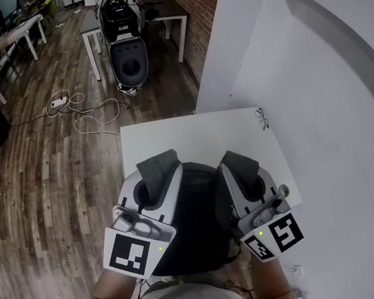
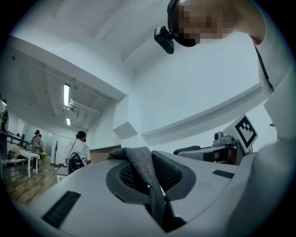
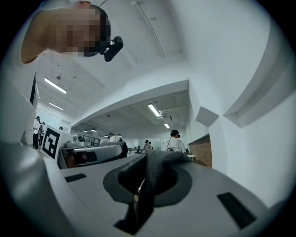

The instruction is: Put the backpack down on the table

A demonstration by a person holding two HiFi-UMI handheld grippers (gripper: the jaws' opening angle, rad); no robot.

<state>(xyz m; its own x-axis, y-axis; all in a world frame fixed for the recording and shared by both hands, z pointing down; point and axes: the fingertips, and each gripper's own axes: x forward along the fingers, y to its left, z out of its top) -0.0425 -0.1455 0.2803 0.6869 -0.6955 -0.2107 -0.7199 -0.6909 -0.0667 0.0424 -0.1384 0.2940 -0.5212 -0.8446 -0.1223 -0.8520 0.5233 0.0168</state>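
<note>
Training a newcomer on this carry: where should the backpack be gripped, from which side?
Likely left strap for the left gripper, right strap for the right gripper, from the person's side: each is a thin flat band; the backpack itself looks bulky.

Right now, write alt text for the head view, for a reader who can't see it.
From above, the left gripper and right gripper each clamp a grey strap of a black backpack at the near edge of a white table. Wooden floor with a white cable lies beyond.
</note>
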